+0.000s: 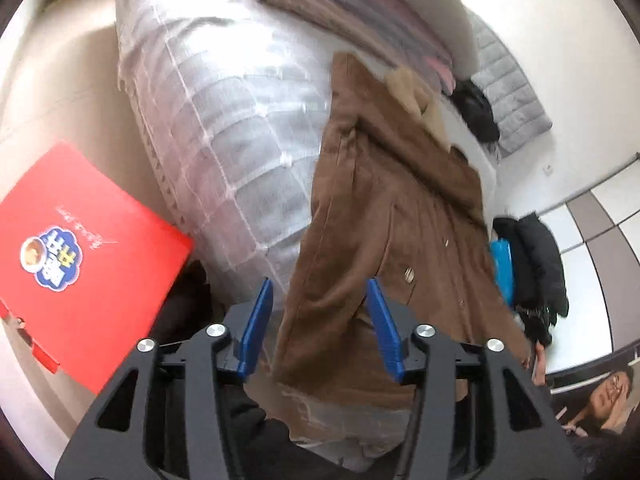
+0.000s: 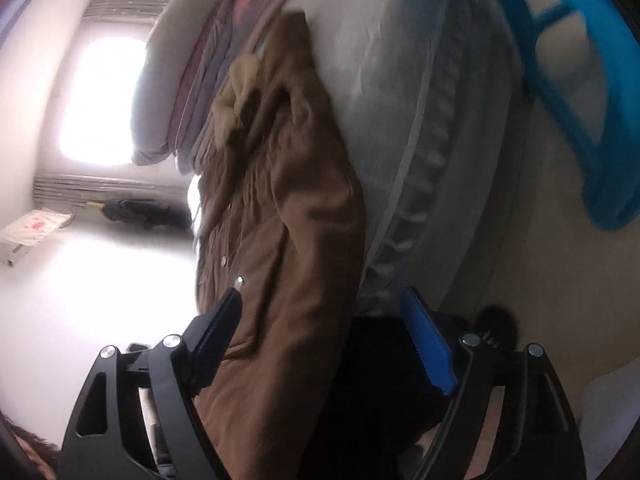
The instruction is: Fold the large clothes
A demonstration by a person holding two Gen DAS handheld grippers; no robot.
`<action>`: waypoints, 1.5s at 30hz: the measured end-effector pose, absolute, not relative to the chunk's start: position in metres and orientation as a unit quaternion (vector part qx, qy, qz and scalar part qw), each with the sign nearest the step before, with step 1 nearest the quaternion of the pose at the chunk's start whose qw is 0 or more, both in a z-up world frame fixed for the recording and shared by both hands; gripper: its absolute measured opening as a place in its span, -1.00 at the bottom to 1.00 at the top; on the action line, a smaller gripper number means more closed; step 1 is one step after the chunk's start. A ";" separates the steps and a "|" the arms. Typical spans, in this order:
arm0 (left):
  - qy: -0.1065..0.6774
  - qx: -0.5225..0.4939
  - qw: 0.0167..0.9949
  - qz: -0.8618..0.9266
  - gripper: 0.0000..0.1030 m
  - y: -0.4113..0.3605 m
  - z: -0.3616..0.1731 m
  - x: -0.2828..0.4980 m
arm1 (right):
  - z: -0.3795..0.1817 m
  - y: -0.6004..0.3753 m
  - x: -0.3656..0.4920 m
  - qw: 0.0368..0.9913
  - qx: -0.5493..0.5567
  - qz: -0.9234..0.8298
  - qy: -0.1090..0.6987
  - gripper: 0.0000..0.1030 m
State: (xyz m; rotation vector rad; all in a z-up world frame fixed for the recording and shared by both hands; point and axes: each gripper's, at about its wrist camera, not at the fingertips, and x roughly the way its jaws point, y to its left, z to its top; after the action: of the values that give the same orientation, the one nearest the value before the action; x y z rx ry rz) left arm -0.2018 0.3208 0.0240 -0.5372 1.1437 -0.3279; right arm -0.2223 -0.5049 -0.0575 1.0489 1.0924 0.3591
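Note:
A large brown coat with metal snaps lies stretched out along the edge of a mattress wrapped in clear plastic. It also shows in the right wrist view. My left gripper is open, its blue fingers either side of the coat's near hem, holding nothing. My right gripper is open too, its fingers straddling the coat's near end over dark cloth. The coat's tan lining shows at the far collar.
A stack of folded clothes and bedding sits at the mattress's far end. A red box lies on the floor at left. Black garments lie at right, a person's face at lower right. A blue plastic basket is close at right.

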 end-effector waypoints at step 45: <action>0.609 -0.193 0.715 -0.285 -0.79 0.178 -0.079 -0.217 | -0.042 -0.479 -0.275 0.693 0.496 0.282 0.441 -0.05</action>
State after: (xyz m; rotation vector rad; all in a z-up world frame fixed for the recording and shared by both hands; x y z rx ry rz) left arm -0.2169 0.1783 -0.0790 -0.4283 1.3486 -0.6308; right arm -0.2749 -0.4786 -0.0423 1.1092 0.9853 0.6295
